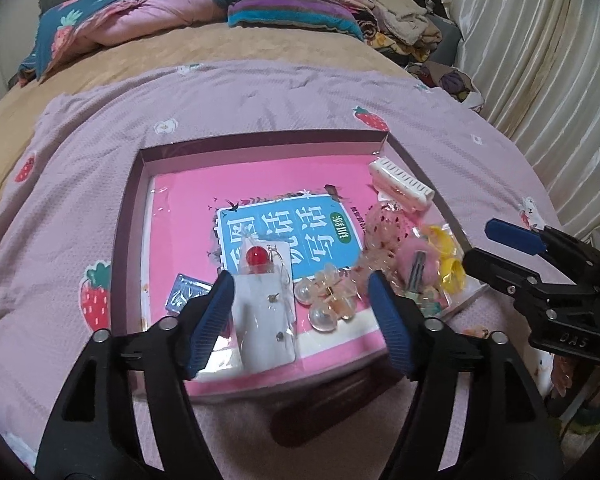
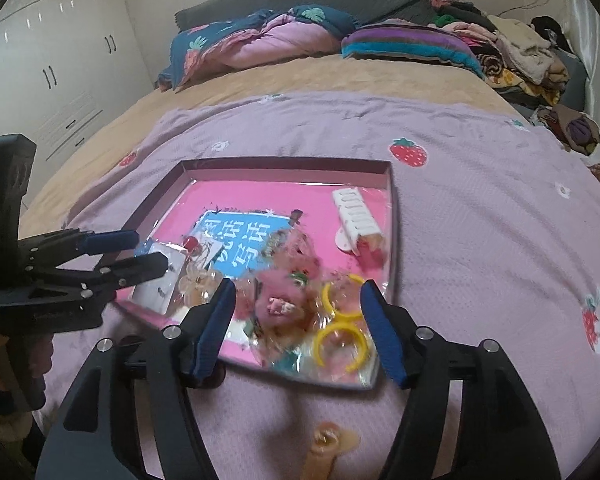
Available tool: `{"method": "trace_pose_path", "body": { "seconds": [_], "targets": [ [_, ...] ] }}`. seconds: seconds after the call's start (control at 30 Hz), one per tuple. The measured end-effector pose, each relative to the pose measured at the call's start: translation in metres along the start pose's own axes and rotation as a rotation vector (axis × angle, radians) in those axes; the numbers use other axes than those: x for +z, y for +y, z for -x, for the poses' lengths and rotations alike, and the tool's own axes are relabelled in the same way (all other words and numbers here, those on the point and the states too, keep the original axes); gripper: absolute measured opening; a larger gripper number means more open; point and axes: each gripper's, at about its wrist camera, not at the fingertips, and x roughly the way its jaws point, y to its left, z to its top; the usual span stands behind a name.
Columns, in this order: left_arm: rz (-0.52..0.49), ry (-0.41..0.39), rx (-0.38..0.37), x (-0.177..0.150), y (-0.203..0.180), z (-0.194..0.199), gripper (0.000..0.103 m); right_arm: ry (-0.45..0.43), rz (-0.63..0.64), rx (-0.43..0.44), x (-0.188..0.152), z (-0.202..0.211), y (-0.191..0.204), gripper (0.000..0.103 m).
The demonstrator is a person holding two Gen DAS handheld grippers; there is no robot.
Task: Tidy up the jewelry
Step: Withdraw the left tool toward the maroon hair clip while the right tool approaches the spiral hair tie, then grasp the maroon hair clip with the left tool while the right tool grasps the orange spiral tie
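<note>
Left wrist view: left gripper (image 1: 302, 300) jaws wide, nothing held, over the shallow box (image 1: 129, 216) on the lilac blanket (image 1: 260, 96); in its near part a white earring card (image 1: 266, 316) with one red bead (image 1: 255, 257), clear bead clips (image 1: 328, 300), two yellow rings (image 1: 446, 256), white hair clip (image 1: 400, 184) far right. Right wrist view: right gripper (image 2: 298, 320) jaws wide, empty, over the pink pom-pom clip (image 2: 284, 300); only here, an amber clip (image 2: 332, 446) lies on the blanket outside the box.

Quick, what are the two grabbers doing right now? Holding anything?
Left gripper: open, holding nothing, above the white earring card.
Right gripper: open, holding nothing, above the pink fluffy clip.
</note>
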Motion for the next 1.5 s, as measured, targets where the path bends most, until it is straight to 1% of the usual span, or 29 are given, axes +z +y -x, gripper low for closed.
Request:
{"method": "trace_pose_path", "body": {
  "seconds": [0.13,0.17,0.2,0.37,0.53,0.63,0.87,1.07,1.2,1.33,1.43,1.5],
  "targets": [
    [0.002,-0.022,0.006,-0.005,-0.002,0.013,0.071,-0.021,-0.021,-0.006,-0.013,0.020,-0.003,0.073],
    [0.007,-0.031,0.004,-0.007,-0.001,0.018,0.075,-0.028,-0.024,-0.009,-0.015,0.025,-0.004,0.075],
    [0.010,-0.037,0.004,-0.008,-0.001,0.022,0.078,-0.033,-0.030,-0.012,-0.019,0.031,-0.004,0.075],
    [0.023,-0.072,0.011,-0.017,-0.001,0.045,0.084,-0.063,-0.042,-0.014,-0.030,0.059,-0.005,0.080],
    [0.036,-0.084,0.019,-0.031,0.001,0.060,0.084,-0.080,-0.038,-0.024,-0.044,0.083,-0.004,0.082],
    [0.036,-0.079,0.018,-0.042,0.001,0.065,0.084,-0.077,-0.044,-0.027,-0.052,0.089,-0.004,0.082],
    [0.001,-0.059,0.013,-0.066,-0.008,0.070,0.084,-0.030,-0.030,-0.037,-0.082,0.092,0.003,0.082],
    [-0.041,-0.024,0.006,-0.085,-0.022,0.065,0.084,0.019,-0.037,-0.027,-0.111,0.087,0.008,0.082],
    [-0.101,0.009,0.008,-0.096,-0.037,0.055,0.084,0.046,-0.030,-0.022,-0.125,0.083,0.012,0.082],
    [-0.172,0.029,0.029,-0.096,-0.049,0.042,0.084,0.048,-0.027,-0.020,-0.128,0.080,0.013,0.082],
    [-0.212,0.057,0.055,-0.092,-0.053,0.027,0.084,0.062,-0.031,-0.034,-0.128,0.075,0.010,0.082],
    [-0.243,0.068,0.064,-0.089,-0.057,0.018,0.084,0.072,-0.039,-0.034,-0.128,0.068,0.007,0.079]
  ]
}}
